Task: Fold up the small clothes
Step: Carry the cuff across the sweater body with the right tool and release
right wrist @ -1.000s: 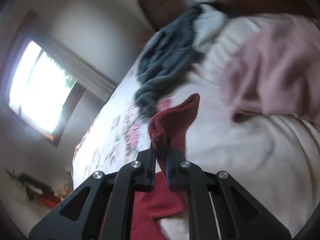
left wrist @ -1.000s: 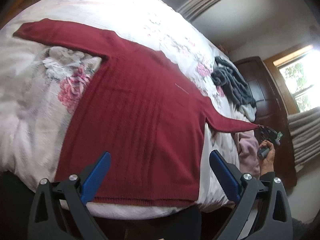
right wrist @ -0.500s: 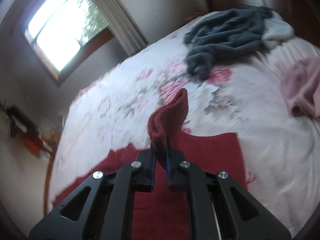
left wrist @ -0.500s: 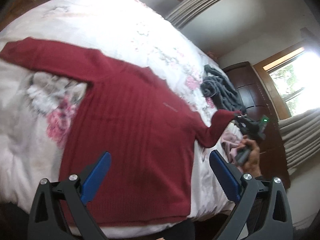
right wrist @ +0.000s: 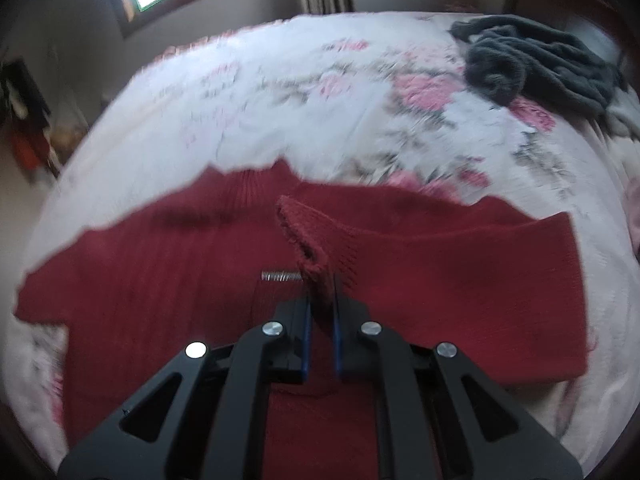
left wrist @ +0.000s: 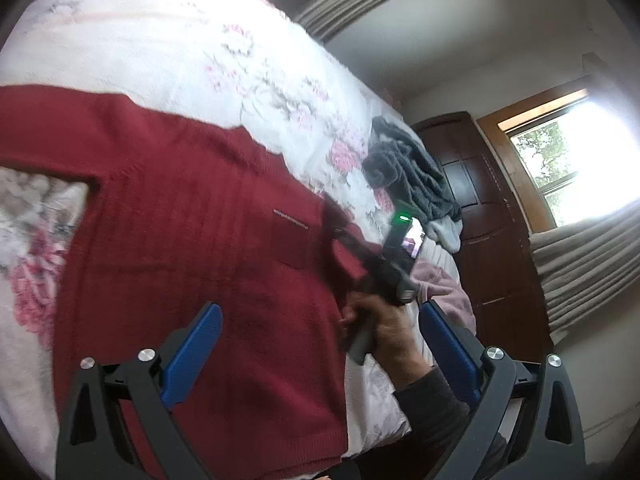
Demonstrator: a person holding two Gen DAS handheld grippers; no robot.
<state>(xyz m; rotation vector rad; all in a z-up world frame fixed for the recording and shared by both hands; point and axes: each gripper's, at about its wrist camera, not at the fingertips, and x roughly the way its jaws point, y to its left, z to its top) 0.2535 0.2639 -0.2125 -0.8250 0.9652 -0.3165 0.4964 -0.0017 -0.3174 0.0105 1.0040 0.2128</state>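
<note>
Dark red knitted sweater (right wrist: 420, 280) spread flat across white floral bedspread (right wrist: 280, 100), filling centre and lower frame of right wrist view. Right gripper (right wrist: 320, 312) jaws pinching ribbed cuff of sleeve (right wrist: 304, 232), cuff held over chest near small woven label (right wrist: 280, 276). Left gripper (left wrist: 320, 344) jaws spread wide, empty, hovering above hem at lower frame. Step in hand: sleeve fold-in across body. Next, likely: lay cuff flat, release; left gripper takes far sleeve at upper left. Grey crumpled garment (right wrist: 532, 64) lies upper right, well apart.
</note>
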